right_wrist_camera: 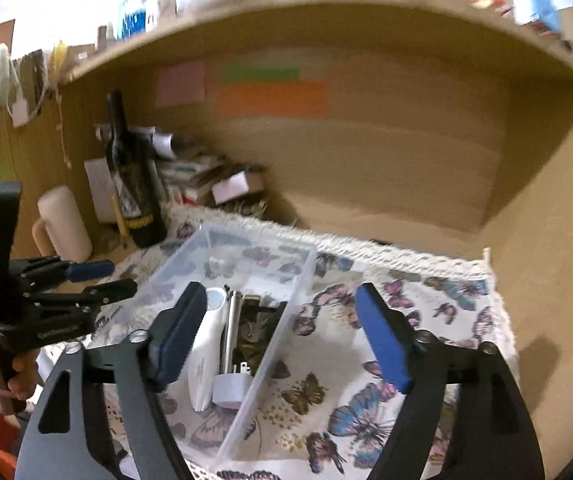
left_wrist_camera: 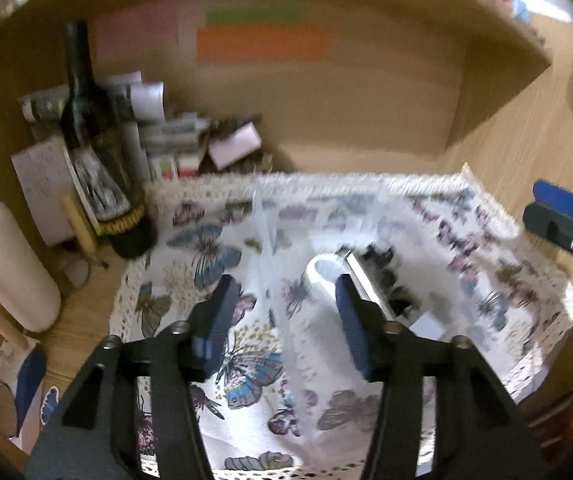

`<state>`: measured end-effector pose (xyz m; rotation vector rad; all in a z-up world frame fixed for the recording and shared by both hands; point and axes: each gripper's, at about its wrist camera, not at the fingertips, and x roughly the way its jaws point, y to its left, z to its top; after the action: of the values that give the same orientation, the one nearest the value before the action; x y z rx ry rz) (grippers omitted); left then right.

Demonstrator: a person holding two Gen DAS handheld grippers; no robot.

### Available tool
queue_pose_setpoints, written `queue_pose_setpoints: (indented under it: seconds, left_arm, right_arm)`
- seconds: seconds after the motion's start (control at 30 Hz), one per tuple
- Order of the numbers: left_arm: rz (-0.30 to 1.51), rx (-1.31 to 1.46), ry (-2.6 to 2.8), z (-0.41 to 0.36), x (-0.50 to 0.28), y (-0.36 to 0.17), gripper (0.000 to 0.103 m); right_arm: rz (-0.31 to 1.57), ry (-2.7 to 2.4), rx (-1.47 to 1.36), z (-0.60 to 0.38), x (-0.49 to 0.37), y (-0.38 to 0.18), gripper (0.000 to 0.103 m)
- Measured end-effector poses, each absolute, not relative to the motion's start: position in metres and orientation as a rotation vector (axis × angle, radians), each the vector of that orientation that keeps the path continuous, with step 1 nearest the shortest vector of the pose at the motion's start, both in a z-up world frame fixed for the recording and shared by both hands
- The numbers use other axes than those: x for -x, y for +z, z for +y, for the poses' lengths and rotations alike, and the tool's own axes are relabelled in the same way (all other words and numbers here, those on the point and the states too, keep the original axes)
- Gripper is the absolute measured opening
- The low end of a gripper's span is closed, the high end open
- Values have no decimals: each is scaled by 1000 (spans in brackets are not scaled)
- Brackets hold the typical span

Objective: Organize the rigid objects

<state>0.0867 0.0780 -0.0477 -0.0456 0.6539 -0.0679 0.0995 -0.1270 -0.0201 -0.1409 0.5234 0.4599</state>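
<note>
A clear plastic tray (right_wrist_camera: 300, 270) with a divider stands on the butterfly cloth (right_wrist_camera: 426, 304). In its right compartment lie a white oblong device (right_wrist_camera: 206, 344), a metal bar (right_wrist_camera: 231, 324), a white plug adapter (right_wrist_camera: 230, 392) and dark small parts (right_wrist_camera: 254, 328). My right gripper (right_wrist_camera: 282, 332) is open and empty, above the tray's near end. My left gripper (left_wrist_camera: 286, 316) is open and empty, over the tray's divider (left_wrist_camera: 264, 264), with the white device (left_wrist_camera: 322, 284) beside its right finger. The left gripper also shows at the left of the right wrist view (right_wrist_camera: 98, 280).
A dark wine bottle (left_wrist_camera: 98, 148) stands at the back left beside stacked papers and boxes (left_wrist_camera: 174, 136). A white mug (left_wrist_camera: 6, 268) stands at the left. The wooden shelf wall (right_wrist_camera: 546, 208) rises on the right, with a shelf board overhead.
</note>
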Motion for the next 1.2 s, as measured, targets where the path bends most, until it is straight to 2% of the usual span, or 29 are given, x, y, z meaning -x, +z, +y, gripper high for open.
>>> queue_pose_setpoints:
  seconds: [0.13, 0.2, 0.23, 0.4, 0.53, 1.2]
  left_arm:
    - [523, 19, -70, 63, -58, -20, 64]
    - [462, 13, -73, 57, -45, -9, 80]
    - [421, 15, -70, 54, -36, -2, 83]
    - [313, 17, -64, 43, -8, 13, 100]
    - [258, 10, -50, 33, 6, 15, 102]
    - [256, 34, -65, 25, 17, 13, 102]
  right_arm:
    - [454, 436, 120, -140, -73, -8, 87]
    - [426, 433, 110, -143, -64, -4, 99]
    - [408, 426, 105, -144, -58, -3, 103]
    - [334, 402, 102, -150, -35, 4, 103]
    - [314, 385, 103, -152, -27, 2, 103]
    - [259, 356, 118, -157, -6, 3, 103]
